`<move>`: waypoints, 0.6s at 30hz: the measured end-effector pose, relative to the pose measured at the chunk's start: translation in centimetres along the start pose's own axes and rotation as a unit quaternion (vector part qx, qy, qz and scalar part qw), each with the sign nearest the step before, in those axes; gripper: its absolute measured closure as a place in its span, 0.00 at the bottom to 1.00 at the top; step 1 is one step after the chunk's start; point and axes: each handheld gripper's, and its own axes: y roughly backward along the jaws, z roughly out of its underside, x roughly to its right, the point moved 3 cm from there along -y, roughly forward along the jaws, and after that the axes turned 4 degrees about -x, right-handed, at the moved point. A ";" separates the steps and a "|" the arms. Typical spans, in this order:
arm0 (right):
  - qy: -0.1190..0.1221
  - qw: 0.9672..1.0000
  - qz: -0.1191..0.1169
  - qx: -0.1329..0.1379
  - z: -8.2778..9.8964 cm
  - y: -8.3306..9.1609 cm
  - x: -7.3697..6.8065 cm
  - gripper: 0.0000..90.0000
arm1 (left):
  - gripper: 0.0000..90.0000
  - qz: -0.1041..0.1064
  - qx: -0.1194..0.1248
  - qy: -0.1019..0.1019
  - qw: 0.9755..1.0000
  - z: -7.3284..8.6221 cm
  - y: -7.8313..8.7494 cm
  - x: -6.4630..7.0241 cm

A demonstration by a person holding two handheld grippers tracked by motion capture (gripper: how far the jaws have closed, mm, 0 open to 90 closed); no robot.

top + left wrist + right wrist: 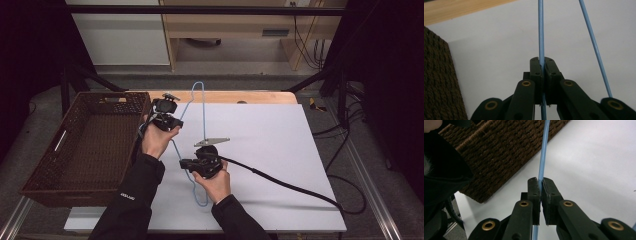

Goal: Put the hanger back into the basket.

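Note:
A light blue wire hanger (204,115) lies lengthwise over the white board (270,135), its hook toward the far edge. My left gripper (177,120) points away from the person and is shut on the hanger's left-hand wire. In the left gripper view the pads (543,62) pinch that wire (540,30), and a second blue wire (594,42) runs past on the right. My right gripper (184,163) points left toward the basket and is shut on the hanger lower down. In the right gripper view the jaws (540,182) clamp the blue wire (544,150).
A brown woven basket (50,165) stands at the left edge of the board, close to both hands; it also shows as a basket wall (436,75) and a basket side (499,152). A black cable (290,185) trails right. A wooden table edge (250,96) runs behind the board.

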 end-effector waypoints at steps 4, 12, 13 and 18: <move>0.007 1.000 0.006 0.007 -0.2 0.5 -0.1 0.95 | 0.97 -0.004 0.017 -0.012 1.000 -0.3 0.9 0.7; 0.007 1.000 0.001 0.015 -0.4 0.9 -0.4 0.95 | 0.97 -0.002 0.036 -0.025 0.999 -0.5 2.1 1.3; 0.009 1.000 -0.001 0.017 -0.4 1.0 -0.4 0.95 | 0.97 -0.002 0.039 -0.027 0.999 -0.6 2.2 1.4; 0.030 0.999 -0.016 0.033 -0.9 2.2 -1.0 0.80 | 0.97 -0.009 0.050 -0.043 0.998 -0.9 3.1 2.1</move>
